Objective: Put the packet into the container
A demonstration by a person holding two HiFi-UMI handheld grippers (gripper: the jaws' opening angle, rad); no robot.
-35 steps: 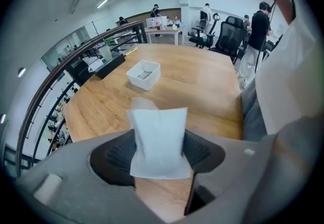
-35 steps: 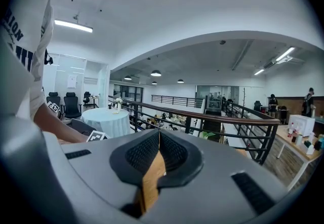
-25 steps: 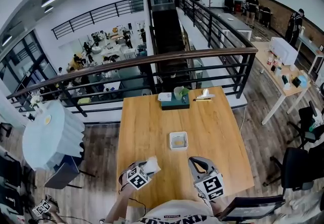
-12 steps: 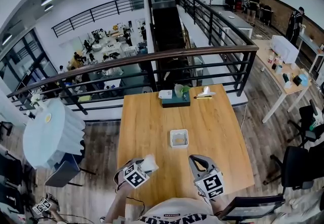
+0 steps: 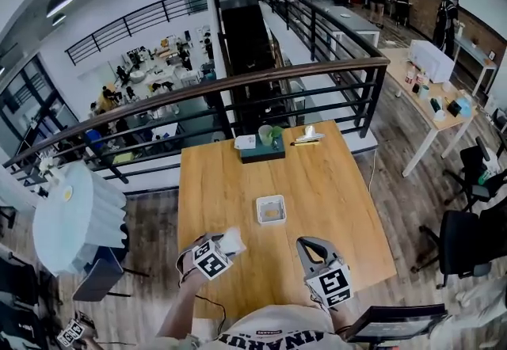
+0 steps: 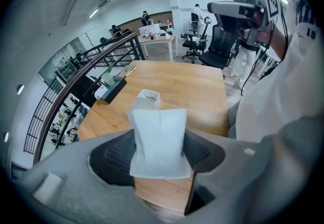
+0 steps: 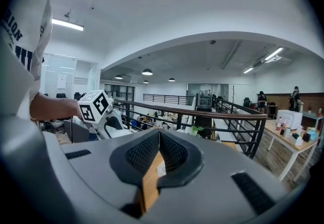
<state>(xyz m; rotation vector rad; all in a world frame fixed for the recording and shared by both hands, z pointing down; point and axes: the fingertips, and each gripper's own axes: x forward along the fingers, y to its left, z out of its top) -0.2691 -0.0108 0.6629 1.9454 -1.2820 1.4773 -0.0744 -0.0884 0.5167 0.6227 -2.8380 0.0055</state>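
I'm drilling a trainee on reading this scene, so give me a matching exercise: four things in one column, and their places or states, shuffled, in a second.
Things
1. packet
2. container
3. right gripper
4. dark box

Places or states
A. at the far edge of the table
B. jaws together, nothing between them
C. clamped in the left gripper
D. standing alone near the middle of the table

Pairs: 1-C; 2-D; 3-B; 4-A
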